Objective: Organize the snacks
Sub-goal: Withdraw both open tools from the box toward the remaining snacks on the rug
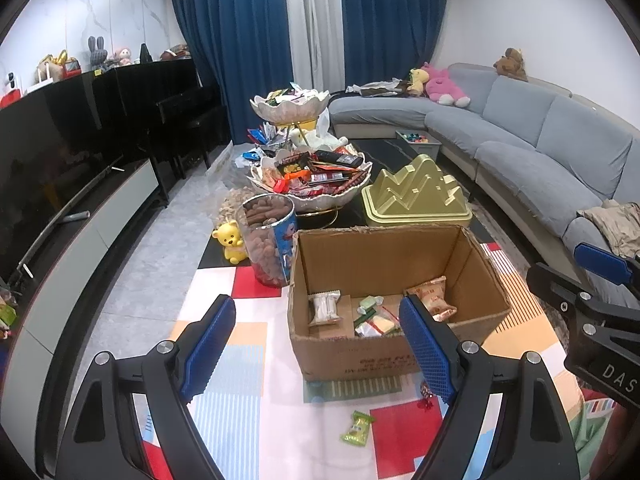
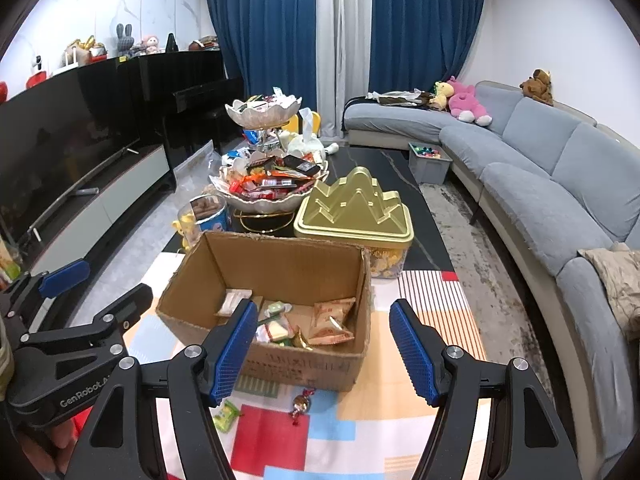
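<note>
Two loose sweets, green candy (image 1: 357, 428) and red-twist candy (image 2: 302, 404), lie on the bench before the cardboard box (image 1: 394, 360); left gripper (image 1: 316, 344) and right gripper (image 2: 324, 350) fingers gape wide, holding nothing.

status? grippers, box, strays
Left gripper and right gripper open, empty. Cardboard box holds several snacks. Green candy and foil candy loose on mat.

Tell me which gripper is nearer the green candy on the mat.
Left. The left gripper hangs just above the green candy; the right gripper is further right, over the box front.
</note>
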Action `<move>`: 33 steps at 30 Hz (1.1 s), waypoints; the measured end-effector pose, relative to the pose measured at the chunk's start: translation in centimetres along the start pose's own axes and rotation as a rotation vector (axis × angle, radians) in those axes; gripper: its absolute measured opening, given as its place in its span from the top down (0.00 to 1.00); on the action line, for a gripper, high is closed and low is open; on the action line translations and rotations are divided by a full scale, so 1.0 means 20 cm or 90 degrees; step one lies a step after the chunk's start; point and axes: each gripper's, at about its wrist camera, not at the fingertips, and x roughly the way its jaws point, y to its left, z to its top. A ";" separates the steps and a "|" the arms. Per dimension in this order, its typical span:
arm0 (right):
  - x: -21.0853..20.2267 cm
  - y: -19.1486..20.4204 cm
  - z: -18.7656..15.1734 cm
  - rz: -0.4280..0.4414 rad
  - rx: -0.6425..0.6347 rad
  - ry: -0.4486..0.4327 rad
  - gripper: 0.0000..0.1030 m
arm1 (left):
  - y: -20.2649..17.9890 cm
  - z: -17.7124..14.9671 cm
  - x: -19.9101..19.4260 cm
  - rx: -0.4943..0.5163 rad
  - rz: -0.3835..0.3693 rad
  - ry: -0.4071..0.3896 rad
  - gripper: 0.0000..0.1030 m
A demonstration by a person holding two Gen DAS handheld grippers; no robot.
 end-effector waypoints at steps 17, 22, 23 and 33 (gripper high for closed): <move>-0.09 -0.01 -0.18 -0.002 0.014 0.012 0.33 | -0.02 -0.18 -0.11 0.007 -0.008 0.003 0.18; -0.08 -0.01 -0.24 -0.002 0.017 0.018 0.33 | -0.02 -0.25 -0.12 0.015 -0.009 0.001 0.18; -0.08 0.00 -0.25 -0.002 0.017 0.021 0.33 | -0.02 -0.26 -0.12 0.016 -0.009 0.002 0.18; -0.03 0.02 -0.34 -0.001 0.011 0.047 0.33 | -0.02 -0.39 -0.06 0.023 -0.010 0.029 0.18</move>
